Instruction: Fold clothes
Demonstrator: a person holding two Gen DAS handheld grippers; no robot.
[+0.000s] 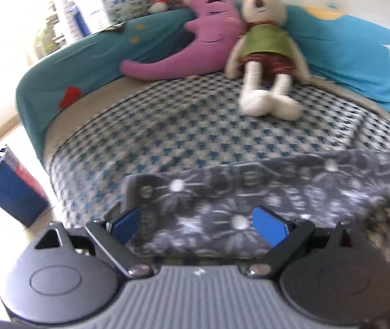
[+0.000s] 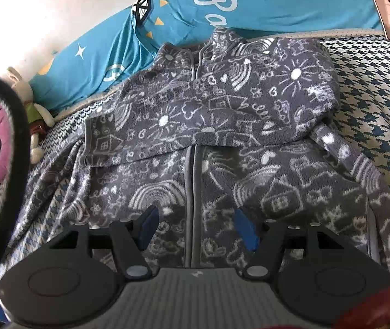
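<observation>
Basically we had the grey fleece jacket (image 2: 208, 137) dead ahead of the right tongs (image 2: 195, 227), zipper running near-to-far; left tongs (image 1: 199, 226) over its edge, both spread wide, empty.

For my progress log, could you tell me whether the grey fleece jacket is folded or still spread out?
Partly folded: the grey jacket lies front-up, one sleeve laid across its chest, lower body still spread flat.

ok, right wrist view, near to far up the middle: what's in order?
Right tongs, open → zipped front of the grey doodle-print jacket → sleeve folded across the chest → collar → blue printed pillow.
</observation>
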